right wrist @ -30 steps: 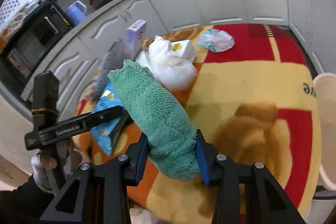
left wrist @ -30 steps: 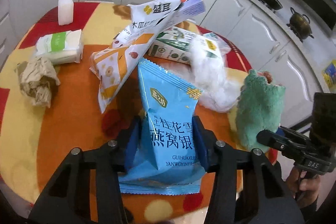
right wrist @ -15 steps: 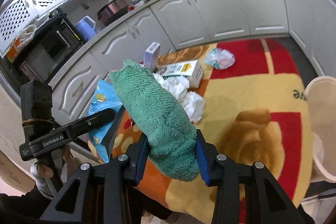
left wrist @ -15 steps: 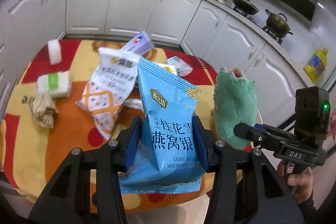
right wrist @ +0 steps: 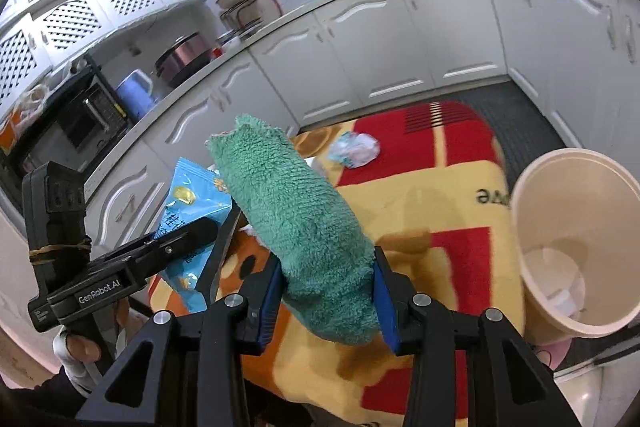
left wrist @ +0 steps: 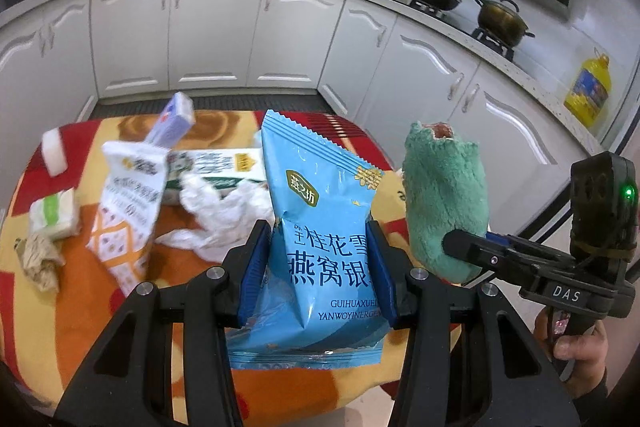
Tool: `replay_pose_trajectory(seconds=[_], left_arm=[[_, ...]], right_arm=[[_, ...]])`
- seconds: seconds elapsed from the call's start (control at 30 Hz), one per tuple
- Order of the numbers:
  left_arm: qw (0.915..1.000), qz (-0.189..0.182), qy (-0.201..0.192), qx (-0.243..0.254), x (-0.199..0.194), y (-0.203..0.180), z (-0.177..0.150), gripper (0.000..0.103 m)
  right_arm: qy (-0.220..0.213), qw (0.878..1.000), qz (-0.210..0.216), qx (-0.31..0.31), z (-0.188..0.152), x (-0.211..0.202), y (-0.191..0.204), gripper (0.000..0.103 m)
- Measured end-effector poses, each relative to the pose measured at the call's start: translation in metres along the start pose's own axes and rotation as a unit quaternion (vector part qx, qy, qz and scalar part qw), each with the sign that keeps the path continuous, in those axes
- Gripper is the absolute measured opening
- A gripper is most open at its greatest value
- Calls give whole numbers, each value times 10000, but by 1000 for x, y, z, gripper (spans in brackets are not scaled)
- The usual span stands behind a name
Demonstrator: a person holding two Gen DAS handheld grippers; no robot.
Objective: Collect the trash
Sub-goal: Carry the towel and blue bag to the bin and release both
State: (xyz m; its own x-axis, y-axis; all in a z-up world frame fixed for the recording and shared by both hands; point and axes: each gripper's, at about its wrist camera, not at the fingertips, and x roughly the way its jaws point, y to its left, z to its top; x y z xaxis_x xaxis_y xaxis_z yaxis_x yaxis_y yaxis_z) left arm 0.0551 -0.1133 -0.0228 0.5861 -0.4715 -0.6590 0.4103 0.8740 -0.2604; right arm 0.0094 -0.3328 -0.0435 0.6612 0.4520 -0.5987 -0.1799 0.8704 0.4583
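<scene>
My left gripper [left wrist: 318,275] is shut on a blue snack packet [left wrist: 320,227] and holds it up above the near edge of the table [left wrist: 72,327]. My right gripper [right wrist: 328,301] is shut on a rolled green towel [right wrist: 296,223], also lifted above the table. The towel shows in the left wrist view [left wrist: 444,199] to the right of the packet, and the packet shows in the right wrist view [right wrist: 192,211] to the left of the towel. A beige bin [right wrist: 576,251] stands at the right of the table, open, with white scraps inside.
On the table lie a white-and-orange packet [left wrist: 128,211], crumpled white plastic [left wrist: 224,207], a carton [left wrist: 212,167], a tissue pack [left wrist: 54,215], brown crumpled paper [left wrist: 38,259], a white block [left wrist: 54,151] and a small wrapper [right wrist: 356,151]. White kitchen cabinets surround the table.
Both grippers have risen and pulled back from the table with the packet and the towel. The right gripper swung right, and the bin is now in its view.
</scene>
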Motion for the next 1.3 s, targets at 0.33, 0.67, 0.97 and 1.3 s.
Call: replay_pose_trajectory(seconds=[0.33, 0.67, 0.97, 1.3], left_arm=[[9991, -201, 99, 352, 33, -45, 18, 46], [9961, -422, 201, 750, 76, -100, 32, 46], [9930, -563, 302, 993, 110, -133, 37, 46], [9916, -719, 506, 946, 150, -150, 41, 46]], right_arm=[[-264, 9983, -395, 351, 2, -27, -40, 40], [-458, 9918, -882, 798, 0, -52, -90, 40], [-568, 9848, -1187, 1138, 1, -67, -123, 40], [-556, 9760, -1524, 1453, -4, -65, -153, 40]])
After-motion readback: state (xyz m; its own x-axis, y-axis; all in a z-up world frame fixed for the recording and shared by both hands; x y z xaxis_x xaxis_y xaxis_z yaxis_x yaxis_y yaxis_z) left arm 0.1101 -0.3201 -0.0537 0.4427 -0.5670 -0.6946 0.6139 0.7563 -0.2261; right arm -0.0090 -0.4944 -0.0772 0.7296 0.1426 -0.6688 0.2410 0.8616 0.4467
